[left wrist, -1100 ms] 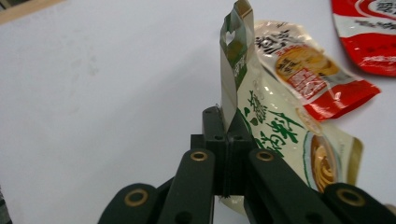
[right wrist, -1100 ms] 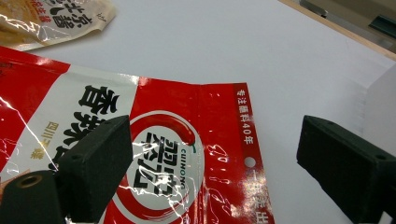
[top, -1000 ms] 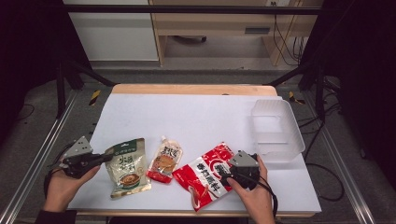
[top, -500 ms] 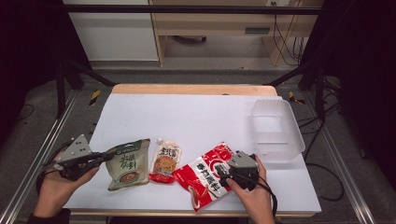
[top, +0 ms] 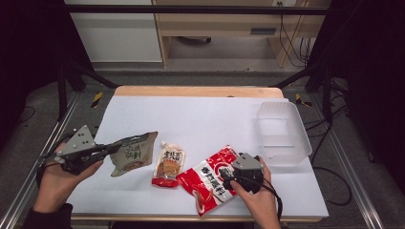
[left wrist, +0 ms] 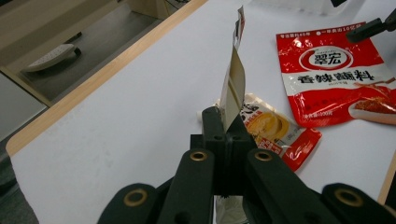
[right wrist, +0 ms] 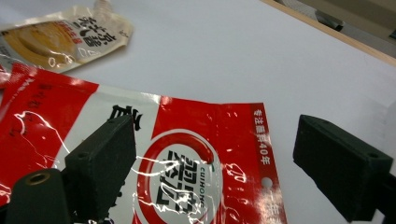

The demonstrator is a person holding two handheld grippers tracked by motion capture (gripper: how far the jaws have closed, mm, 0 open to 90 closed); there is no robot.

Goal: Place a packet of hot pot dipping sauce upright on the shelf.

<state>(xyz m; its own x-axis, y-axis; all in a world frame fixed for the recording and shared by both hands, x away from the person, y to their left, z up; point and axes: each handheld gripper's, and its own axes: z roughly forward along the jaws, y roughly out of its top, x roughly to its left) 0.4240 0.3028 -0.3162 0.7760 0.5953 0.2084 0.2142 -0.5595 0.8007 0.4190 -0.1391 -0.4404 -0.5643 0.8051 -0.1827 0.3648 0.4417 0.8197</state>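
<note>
Left tool (top: 111,148) clamps the green pouch (top: 130,153) off the table's (top: 210,114) left edge; right tool (top: 228,180) gapes over the red packet (top: 208,180).

Glossy foil packets on a matt white bench

The red packet (right wrist: 187,154) is shiny plastic film, crinkled and catching glare; the small spouted pouch (top: 168,164) has the same glossy sheen, while the olive-grey packet (top: 131,153) looks duller, like matt laminated film. The bench (top: 205,119) has a smooth, matt white top with a light wood edge. The tray (top: 282,131) is cloudy translucent plastic. The left gripper (left wrist: 223,122) has matt black plastic jaws with brass-coloured rivets.
</note>
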